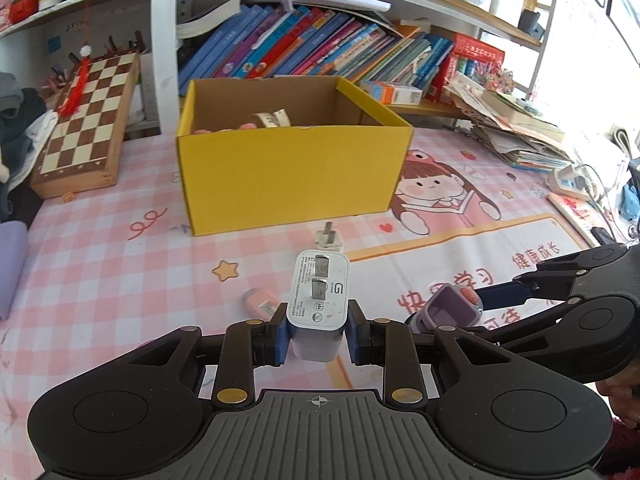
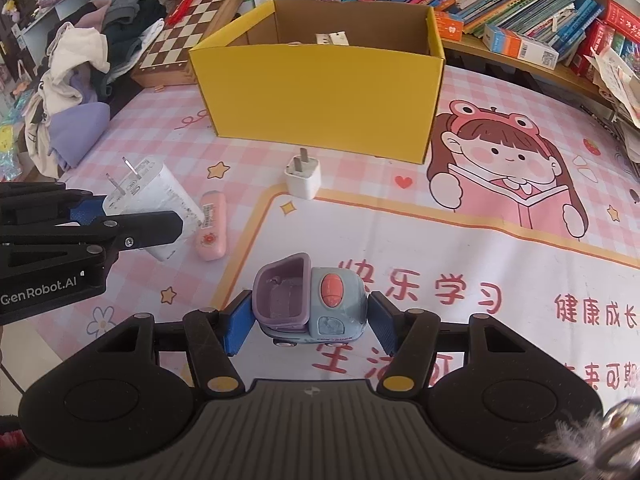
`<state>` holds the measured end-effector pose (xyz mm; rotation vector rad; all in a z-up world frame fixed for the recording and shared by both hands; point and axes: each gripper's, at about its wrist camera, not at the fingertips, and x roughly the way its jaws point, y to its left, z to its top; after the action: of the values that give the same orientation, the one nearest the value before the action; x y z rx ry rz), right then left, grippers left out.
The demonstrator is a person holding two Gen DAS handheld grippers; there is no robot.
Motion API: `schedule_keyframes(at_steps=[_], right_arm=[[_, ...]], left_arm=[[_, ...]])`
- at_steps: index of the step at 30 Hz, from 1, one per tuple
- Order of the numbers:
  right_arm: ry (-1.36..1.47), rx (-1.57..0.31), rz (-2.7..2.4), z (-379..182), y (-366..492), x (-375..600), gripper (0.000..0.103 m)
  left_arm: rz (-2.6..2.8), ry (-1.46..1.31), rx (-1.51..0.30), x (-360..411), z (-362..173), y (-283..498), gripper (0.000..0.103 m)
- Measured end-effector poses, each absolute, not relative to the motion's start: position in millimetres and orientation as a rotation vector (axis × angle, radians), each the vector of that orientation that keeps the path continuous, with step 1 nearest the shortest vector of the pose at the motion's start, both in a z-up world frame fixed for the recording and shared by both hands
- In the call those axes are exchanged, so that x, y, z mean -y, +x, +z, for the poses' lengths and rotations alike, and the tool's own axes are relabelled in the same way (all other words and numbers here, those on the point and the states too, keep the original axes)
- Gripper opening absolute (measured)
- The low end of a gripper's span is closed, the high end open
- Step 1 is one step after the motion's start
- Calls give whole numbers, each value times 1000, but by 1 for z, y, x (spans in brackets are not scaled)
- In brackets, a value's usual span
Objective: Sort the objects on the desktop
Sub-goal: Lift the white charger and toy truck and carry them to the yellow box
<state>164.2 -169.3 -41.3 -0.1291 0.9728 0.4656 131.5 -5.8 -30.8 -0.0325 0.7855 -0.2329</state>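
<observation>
My left gripper (image 1: 318, 332) is shut on a white charger (image 1: 320, 296), prongs facing up, held above the pink checked mat. The right wrist view shows the same charger (image 2: 160, 196) at the left, between the left gripper's fingers (image 2: 152, 228). My right gripper (image 2: 310, 320) is shut on a small blue-grey toy truck (image 2: 316, 304) with a purple bucket and a red button; the truck (image 1: 452, 312) also appears at the right of the left wrist view. An open yellow box (image 1: 292, 176) (image 2: 320, 96) stands ahead and holds a few items.
A small white plug (image 2: 303, 178) and a pink eraser (image 2: 212, 226) lie on the mat before the box. A chessboard (image 1: 88, 120) leans at the left near piled clothes (image 2: 80, 60). Books (image 1: 320, 40) fill the shelf behind; stacked papers (image 1: 516, 128) sit at the right.
</observation>
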Motion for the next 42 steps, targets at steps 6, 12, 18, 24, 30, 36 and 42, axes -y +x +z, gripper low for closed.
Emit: schedule_keyframes(at_steps=[6, 12, 18, 24, 30, 36, 42], right_arm=[[-137, -964, 469, -39, 165, 174, 59], [-136, -961, 470, -38, 171, 179, 59], [-134, -959, 476, -37, 179, 184, 59], [-113, -953, 484, -29, 190, 190, 59], [-106, -925, 518, -14, 202, 190, 59], [-138, -866, 561, 8, 219, 189, 59], [-184, -812, 597, 27, 238, 186, 59]], left_arm=[[-247, -28, -782, 14, -29, 135, 26], [-258, -28, -782, 22, -28, 141, 26], [-257, -40, -779, 25, -26, 149, 26], [-253, -56, -766, 24, -19, 157, 26], [-255, -69, -731, 22, -2, 168, 26], [-260, -57, -677, 24, 17, 184, 26], [-255, -35, -630, 29, 34, 199, 26]])
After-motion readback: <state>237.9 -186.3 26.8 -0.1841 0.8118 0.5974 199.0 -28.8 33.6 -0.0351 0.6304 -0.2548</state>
